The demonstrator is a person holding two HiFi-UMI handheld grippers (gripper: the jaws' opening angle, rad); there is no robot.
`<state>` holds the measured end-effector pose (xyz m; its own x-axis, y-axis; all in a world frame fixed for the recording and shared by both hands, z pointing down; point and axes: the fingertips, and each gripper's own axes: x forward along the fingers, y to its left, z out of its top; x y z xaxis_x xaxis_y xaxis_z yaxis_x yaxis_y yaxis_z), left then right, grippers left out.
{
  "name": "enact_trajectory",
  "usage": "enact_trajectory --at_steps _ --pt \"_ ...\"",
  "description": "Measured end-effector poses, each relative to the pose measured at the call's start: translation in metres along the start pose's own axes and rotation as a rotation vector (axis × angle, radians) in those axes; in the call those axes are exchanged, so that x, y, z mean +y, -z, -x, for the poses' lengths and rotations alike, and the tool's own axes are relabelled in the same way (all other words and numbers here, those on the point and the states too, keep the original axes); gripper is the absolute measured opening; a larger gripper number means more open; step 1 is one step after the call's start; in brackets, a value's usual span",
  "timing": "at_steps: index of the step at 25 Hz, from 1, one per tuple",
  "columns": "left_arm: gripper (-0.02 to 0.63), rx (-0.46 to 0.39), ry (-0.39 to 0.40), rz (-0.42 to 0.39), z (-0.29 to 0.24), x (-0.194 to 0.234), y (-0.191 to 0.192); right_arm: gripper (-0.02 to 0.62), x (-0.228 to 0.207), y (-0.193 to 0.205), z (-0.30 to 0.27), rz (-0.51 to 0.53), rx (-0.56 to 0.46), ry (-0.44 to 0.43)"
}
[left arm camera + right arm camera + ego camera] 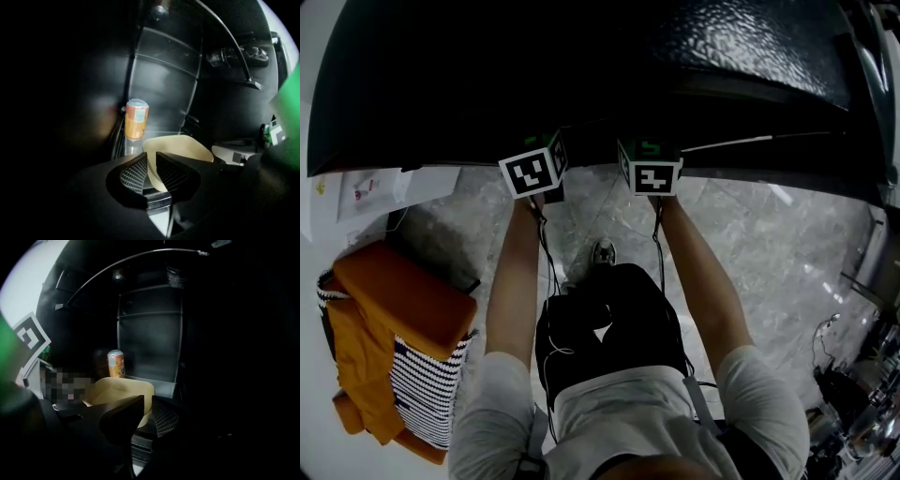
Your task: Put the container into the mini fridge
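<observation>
**Step in hand:** setting-down, which I judged nearly complete; the container (180,147) stood inside the mini fridge (581,84), seemingly resting on its shelf (132,146) near the front edge; an orange can (136,119) stood upright behind it toward the shelf's rear left corner, apart from it.

**Tools:** my left gripper (152,153) had narrow jaws astride the container's left-hand wall, the outer pad apparently just off it, so I reckoned no real hold; my right gripper (147,397) had narrow jaws clamped on the right-hand wall.

**Next move, as I judged:** slacken the right jaws; draw both grippers straight back clear of the rim without dragging the container.

**Container:** shallow open-topped tub; cream; rounded corners; thin wall; apparently empty; probably light, liable to slide.
</observation>
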<state>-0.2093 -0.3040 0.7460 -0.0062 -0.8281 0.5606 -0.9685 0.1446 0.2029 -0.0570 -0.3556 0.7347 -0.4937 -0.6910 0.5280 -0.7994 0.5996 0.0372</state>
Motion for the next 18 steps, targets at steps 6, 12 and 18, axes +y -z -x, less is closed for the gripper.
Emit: enact_trajectory --at_steps 6,12,18 --pt "0.051 -0.089 -0.020 -0.088 0.014 -0.003 -0.020 0.057 0.002 -0.010 0.009 -0.003 -0.051 0.009" --pt "0.051 -0.129 -0.013 -0.118 0.035 -0.009 -0.024 0.058 0.016 -0.011 0.028 0.007 -0.082 -0.006" --pt "0.049 -0.157 0.013 -0.208 0.060 -0.030 -0.018 0.057 0.038 -0.025 0.058 0.048 -0.152 -0.058"
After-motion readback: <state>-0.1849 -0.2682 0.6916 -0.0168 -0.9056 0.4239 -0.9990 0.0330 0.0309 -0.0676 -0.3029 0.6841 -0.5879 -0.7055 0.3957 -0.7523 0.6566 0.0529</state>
